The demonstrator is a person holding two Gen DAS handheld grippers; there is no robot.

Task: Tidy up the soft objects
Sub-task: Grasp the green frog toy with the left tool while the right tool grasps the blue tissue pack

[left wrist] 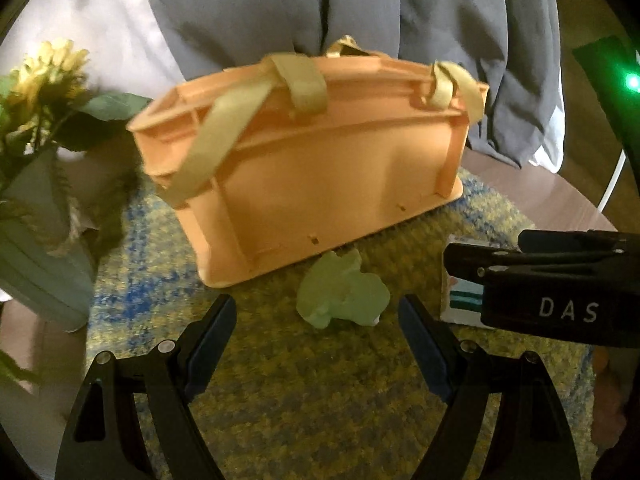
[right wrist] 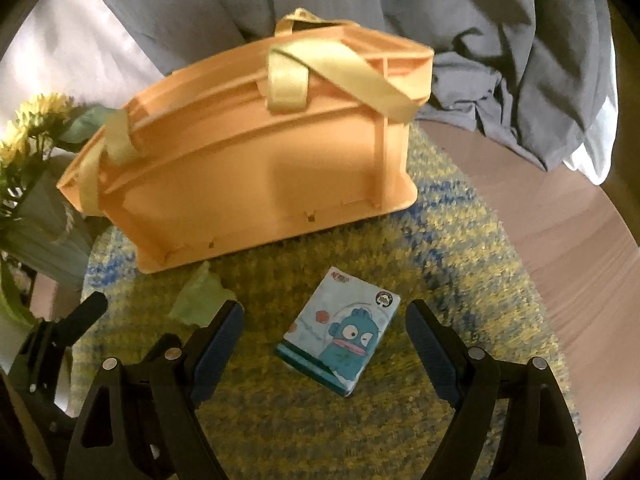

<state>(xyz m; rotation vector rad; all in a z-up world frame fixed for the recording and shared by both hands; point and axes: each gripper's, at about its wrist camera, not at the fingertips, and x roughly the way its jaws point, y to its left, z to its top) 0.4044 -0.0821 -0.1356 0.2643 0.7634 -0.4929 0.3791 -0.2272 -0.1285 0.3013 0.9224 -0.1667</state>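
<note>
An orange plastic basket (left wrist: 316,176) with pale yellow straps stands on a yellow and blue mat (left wrist: 304,392); it also shows in the right wrist view (right wrist: 256,184). A crumpled pale green soft lump (left wrist: 344,292) lies just in front of it, between and beyond the fingers of my open, empty left gripper (left wrist: 318,344). In the right wrist view the lump (right wrist: 200,300) is at the left. A small tissue pack with a blue cartoon figure (right wrist: 340,340) lies between the fingers of my open, empty right gripper (right wrist: 324,352). The right gripper (left wrist: 560,292) partly hides the pack (left wrist: 460,296).
A vase with yellow artificial flowers (left wrist: 44,92) stands left of the basket, and shows in the right wrist view (right wrist: 32,140). Grey and white bedding (left wrist: 360,4) is bunched behind the basket. The mat lies on a round brown table (right wrist: 580,248).
</note>
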